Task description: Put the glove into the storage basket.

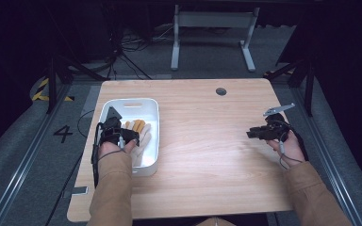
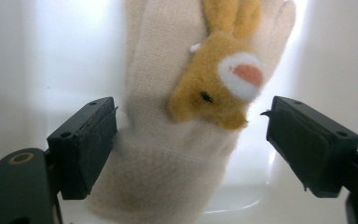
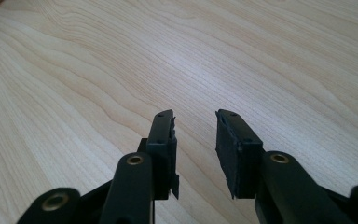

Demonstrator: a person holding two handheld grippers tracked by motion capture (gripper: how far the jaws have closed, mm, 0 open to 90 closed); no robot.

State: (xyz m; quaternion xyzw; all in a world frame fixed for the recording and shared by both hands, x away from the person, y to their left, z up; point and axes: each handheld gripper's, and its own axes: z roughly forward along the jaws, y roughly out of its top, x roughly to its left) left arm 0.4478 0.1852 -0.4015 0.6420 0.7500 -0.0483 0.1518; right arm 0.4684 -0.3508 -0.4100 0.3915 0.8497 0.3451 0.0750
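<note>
A cream knitted glove (image 2: 158,154) with a tan plush rabbit head (image 2: 219,88) sewn on it lies in a white plastic bin (image 1: 133,101) on the left part of the table. My left gripper (image 2: 191,112) hangs over the bin (image 2: 37,70) with its jaws spread wide on either side of the glove's cuff; the right pad stands clear of the cloth and the left pad is just at its edge. From above, this gripper (image 1: 128,135) sits over the glove (image 1: 143,136). My right gripper (image 1: 250,134) hovers low over bare wood at the right, jaws (image 3: 196,116) a little apart and nothing between them.
The wooden table (image 1: 207,155) has a round cable hole (image 1: 221,91) near its far edge. Beyond the table stand a white desk frame (image 1: 212,33) and dark tripod legs on grey carpet.
</note>
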